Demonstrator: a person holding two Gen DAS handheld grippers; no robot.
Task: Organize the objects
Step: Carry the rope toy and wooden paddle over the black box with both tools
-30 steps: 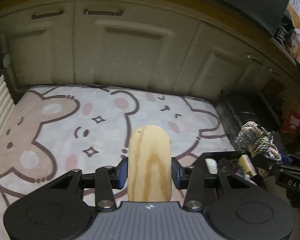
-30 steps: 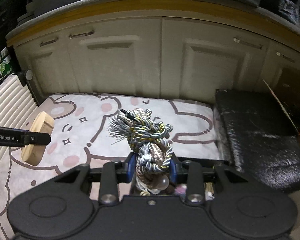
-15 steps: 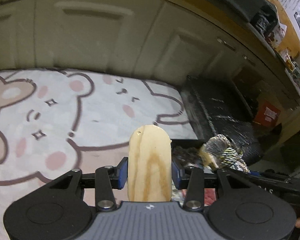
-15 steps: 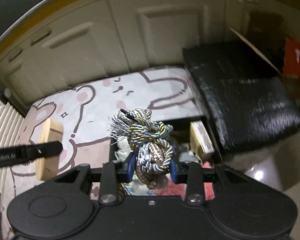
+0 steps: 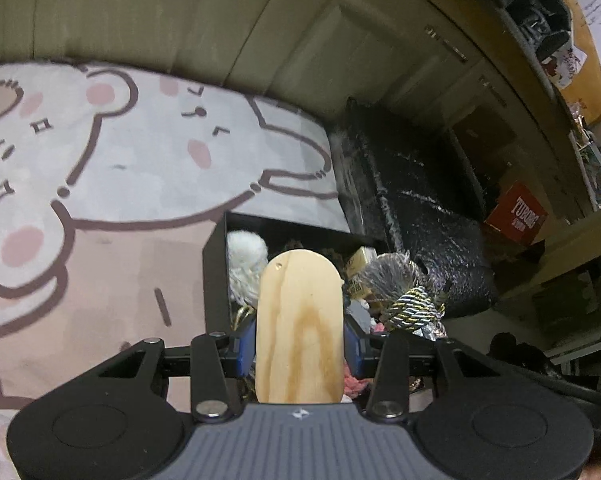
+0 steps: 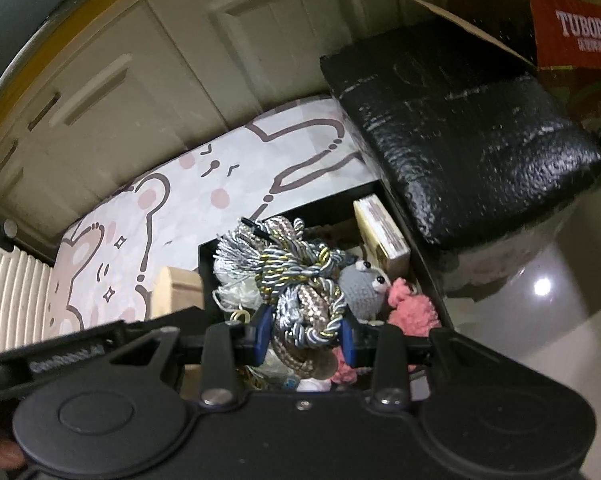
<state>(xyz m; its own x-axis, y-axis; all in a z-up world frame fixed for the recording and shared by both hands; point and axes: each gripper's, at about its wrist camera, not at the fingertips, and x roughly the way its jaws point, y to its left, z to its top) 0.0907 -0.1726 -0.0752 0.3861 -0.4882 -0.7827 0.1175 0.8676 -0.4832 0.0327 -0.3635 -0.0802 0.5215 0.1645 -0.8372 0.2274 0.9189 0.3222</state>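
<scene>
Two grippers hover over the black open box (image 6: 428, 280): left gripper (image 5: 299, 350) pinches a rounded pale wooden board (image 5: 299, 320), right gripper (image 6: 305, 338) clamps a grey-gold braided cord bundle (image 6: 296, 280). Next, probably: lower and release both inside.

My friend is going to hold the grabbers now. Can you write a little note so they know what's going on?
Left hand-held gripper: shut on the wooden board, held at the black box.
Right hand-held gripper: shut on the rope bundle, above the same box.
In the box already: grey crochet toy, pink fluffy thing, white fluffy thing, small cardboard packet. The box sits on the bear-print blanket.
Done: both things picked up.
Left: probably let both go into the box.
</scene>
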